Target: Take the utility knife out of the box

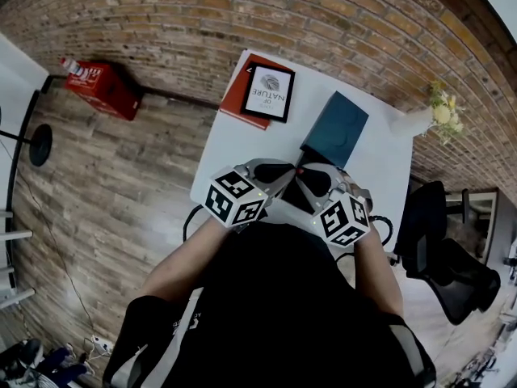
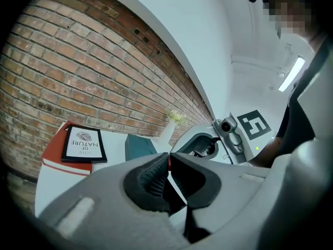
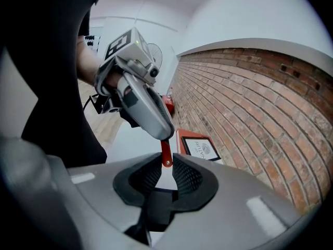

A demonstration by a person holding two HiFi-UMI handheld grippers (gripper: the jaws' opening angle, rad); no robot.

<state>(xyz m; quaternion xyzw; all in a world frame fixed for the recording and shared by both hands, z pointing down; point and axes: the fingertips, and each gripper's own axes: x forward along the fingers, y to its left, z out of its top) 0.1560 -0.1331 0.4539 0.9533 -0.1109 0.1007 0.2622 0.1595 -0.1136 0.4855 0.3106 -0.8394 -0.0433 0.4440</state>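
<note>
Knife bridges left gripper and right gripper jaws.

Bright, even light; ceiling lamp glares; fisheye bends edges; corners vignetted black.

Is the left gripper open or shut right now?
Shut: the left gripper pinches the thin red end of the utility knife, seen in the right gripper view.

From the middle of the table, bare top lies open toward 8 o'clock. The books block 11 o'clock, the teal box 1 o'clock, the vase 2 o'clock. At 6 o'clock the left gripper and right gripper, both clamped on the utility knife, fill the near edge.
</note>
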